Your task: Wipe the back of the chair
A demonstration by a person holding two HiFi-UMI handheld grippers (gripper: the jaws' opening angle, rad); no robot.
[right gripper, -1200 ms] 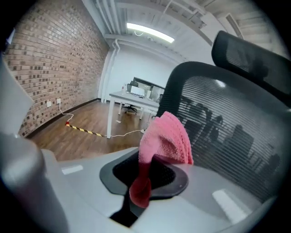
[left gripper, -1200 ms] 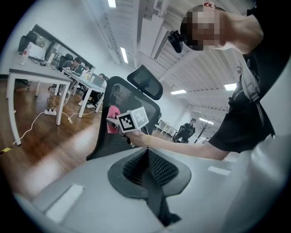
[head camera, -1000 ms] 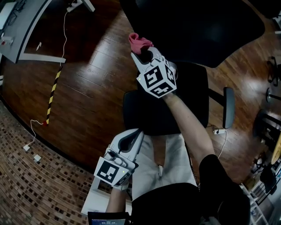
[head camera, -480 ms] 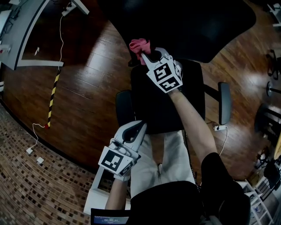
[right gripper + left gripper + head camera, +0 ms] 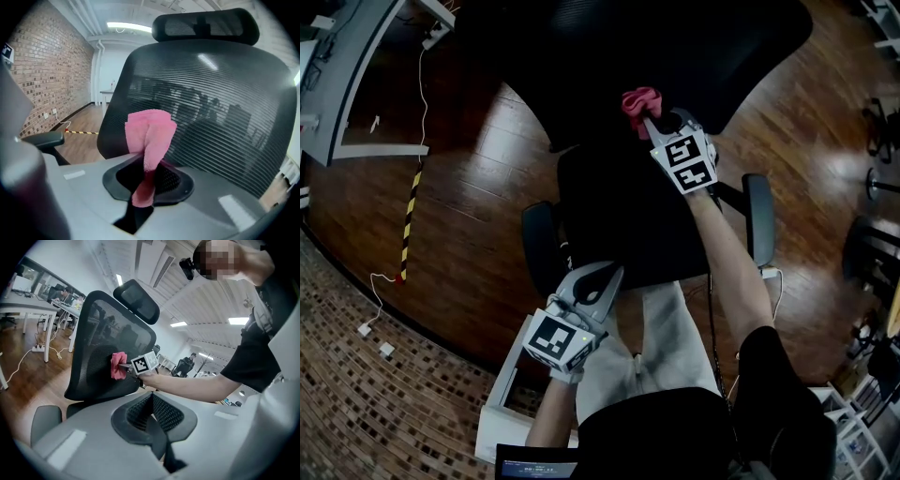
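Right gripper (image 5: 144,187): pinching pink cloth (image 5: 149,133), folded and bunched upright
Cloth: at black mesh chair back (image 5: 225,108), lower middle
Left gripper (image 5: 157,425): jaws pressed together, nothing between

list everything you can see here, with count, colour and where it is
chair: one, black mesh, in front of the person
headrest: one, black, atop the chair
armrests: two, black, beside the seat
cloth: one, pink, at the chair back
floor: dark brown wood
hazard tape: one strip, yellow-black, floor at left
right claw: grey, shut on cloth
left claw: grey, shut, empty, low by the seat
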